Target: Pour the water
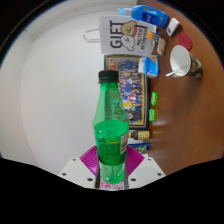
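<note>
A green plastic bottle with a black cap and a green label stands upright between my fingers, its lower body pressed by both magenta pads. My gripper is shut on the bottle. A metal cup with a handle stands on the wooden table beyond the bottle, to the right. The bottle's base is hidden between the fingers.
A white bag marked GIFT stands behind the bottle. Blue-capped bottles lie near it. A patterned box and small items sit behind the bottle. A red round thing lies by the cup. A white wall is at the left.
</note>
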